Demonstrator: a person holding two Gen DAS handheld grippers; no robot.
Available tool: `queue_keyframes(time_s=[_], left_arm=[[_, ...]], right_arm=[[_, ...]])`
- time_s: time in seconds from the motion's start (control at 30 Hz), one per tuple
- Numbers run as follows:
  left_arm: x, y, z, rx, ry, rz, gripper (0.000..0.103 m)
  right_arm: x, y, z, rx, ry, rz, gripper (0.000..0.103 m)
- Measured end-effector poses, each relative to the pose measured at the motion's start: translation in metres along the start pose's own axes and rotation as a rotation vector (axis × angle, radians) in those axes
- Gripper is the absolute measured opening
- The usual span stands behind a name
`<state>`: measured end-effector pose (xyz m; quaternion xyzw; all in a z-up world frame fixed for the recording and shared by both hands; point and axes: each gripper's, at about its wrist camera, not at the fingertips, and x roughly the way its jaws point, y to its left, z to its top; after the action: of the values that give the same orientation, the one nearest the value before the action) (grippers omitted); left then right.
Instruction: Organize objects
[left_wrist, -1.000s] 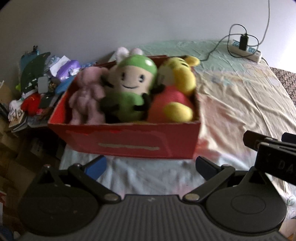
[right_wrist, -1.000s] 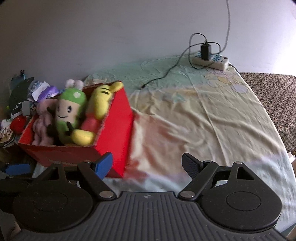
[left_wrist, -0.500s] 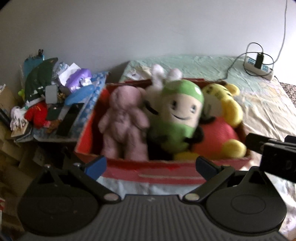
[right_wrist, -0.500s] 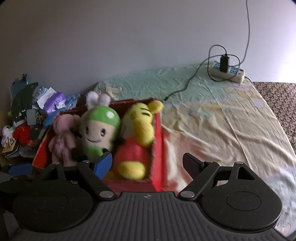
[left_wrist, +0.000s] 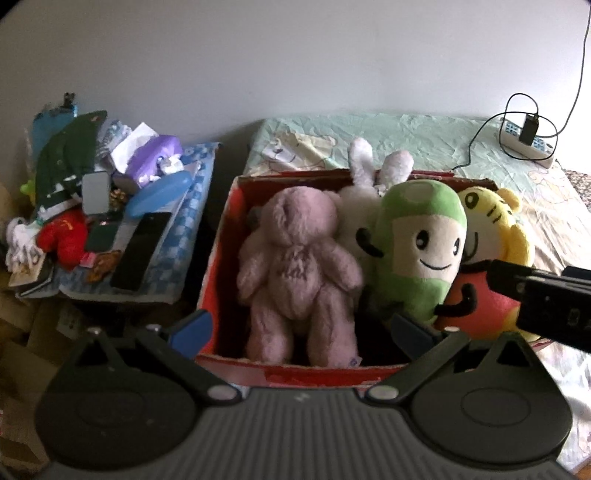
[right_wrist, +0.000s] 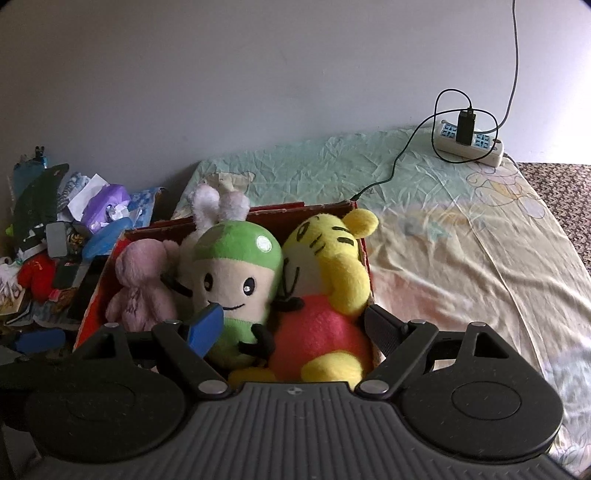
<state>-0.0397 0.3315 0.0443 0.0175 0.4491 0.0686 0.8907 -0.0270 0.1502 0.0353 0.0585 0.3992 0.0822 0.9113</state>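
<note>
Since a second ago both hand-held grippers have been closing in on the red box (left_wrist: 218, 258), which now fills the near middle of each view instead of sitting off to the left. The left hand-held gripper (left_wrist: 301, 328) is hovering level over the box's near rim, its jaws standing wide and holding nothing; the pink bear (left_wrist: 295, 258) is lying between them, just beyond the tips, face down. The right hand-held gripper (right_wrist: 295, 325) is hovering at the near right of the box, also spread wide and empty, its blue fingertip (right_wrist: 205, 328) in front of the green doll (right_wrist: 236, 273) and the yellow tiger (right_wrist: 325, 291) between the jaws. A white bunny (left_wrist: 364, 177) is sitting behind them in the box. The box is resting on the bed (right_wrist: 461, 258), at its left edge. A power strip (right_wrist: 469, 144) is lying at the far right; a cluttered pile (left_wrist: 96, 206) is sitting left of the box.
</note>
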Motion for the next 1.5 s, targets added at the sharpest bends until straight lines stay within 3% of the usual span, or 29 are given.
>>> queue_keyframes(time_s=[0.53,1.5], left_arm=[[0.025,0.012,0.009,0.011,0.016,-0.054,0.103],[0.042,0.022,0.004,0.015,0.036,-0.044,0.102]], right_arm=[[0.018,0.021,0.007,-0.027,0.014,-0.064,0.087],[0.037,0.03,0.001,-0.021,0.075,-0.06,0.087]])
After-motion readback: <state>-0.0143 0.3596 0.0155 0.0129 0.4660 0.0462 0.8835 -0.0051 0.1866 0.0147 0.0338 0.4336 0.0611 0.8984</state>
